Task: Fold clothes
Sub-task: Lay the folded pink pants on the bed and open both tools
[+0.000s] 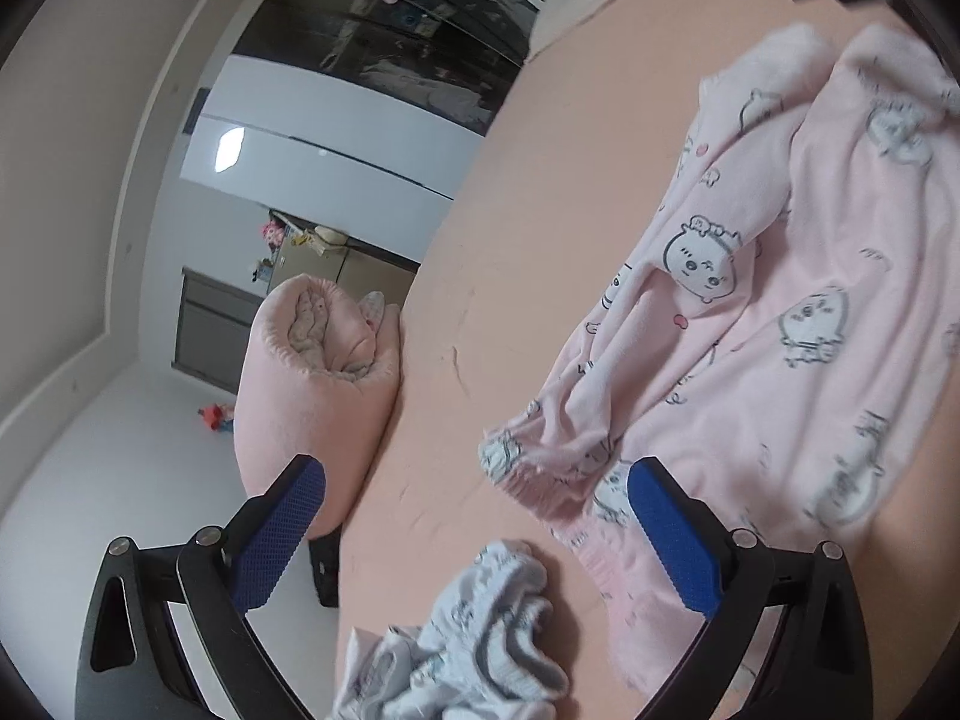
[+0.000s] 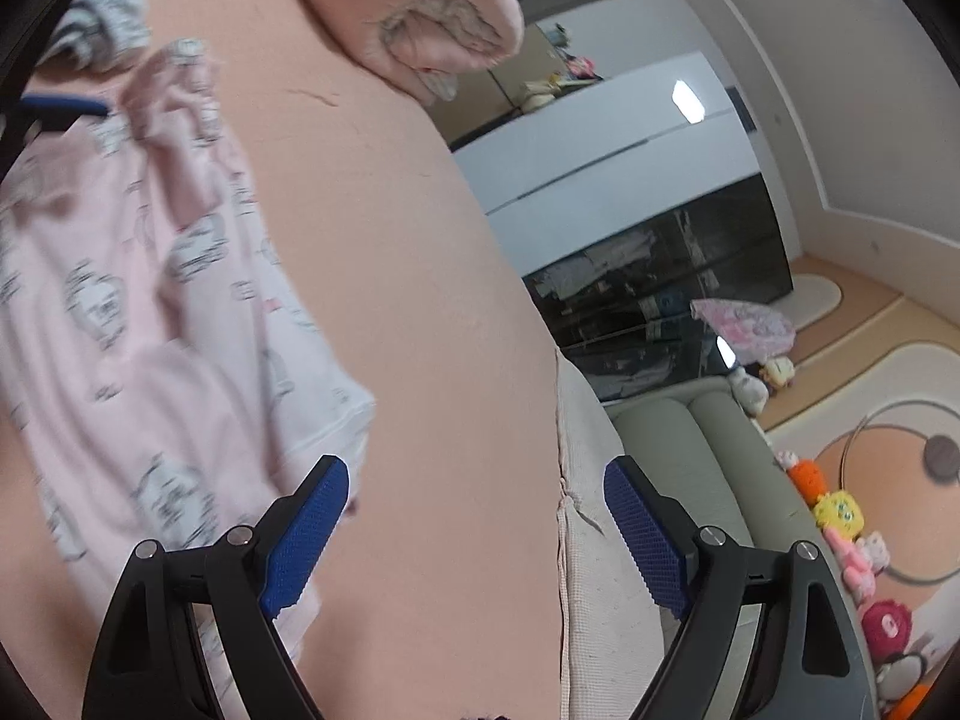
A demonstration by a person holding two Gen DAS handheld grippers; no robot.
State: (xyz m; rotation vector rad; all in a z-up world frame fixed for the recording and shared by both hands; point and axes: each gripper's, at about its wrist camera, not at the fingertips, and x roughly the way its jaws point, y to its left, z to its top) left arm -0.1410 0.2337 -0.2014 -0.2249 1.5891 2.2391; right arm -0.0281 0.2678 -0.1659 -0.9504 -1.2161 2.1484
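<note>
A pink fleece pyjama garment printed with cartoon animals lies spread and rumpled on the peach bed sheet. Its gathered cuff points toward my left gripper, which hovers open just short of it, with nothing between its blue pads. A crumpled white-grey printed garment lies right under that gripper. In the right wrist view the same pink garment fills the left side. My right gripper stands open over the bare sheet beside the garment's white-edged hem.
A rolled pink quilt lies at the bed's edge. A pale textured cover and a grey-green sofa sit beyond the bed, with plush toys on the floor mat. A dark glass cabinet stands by the wall.
</note>
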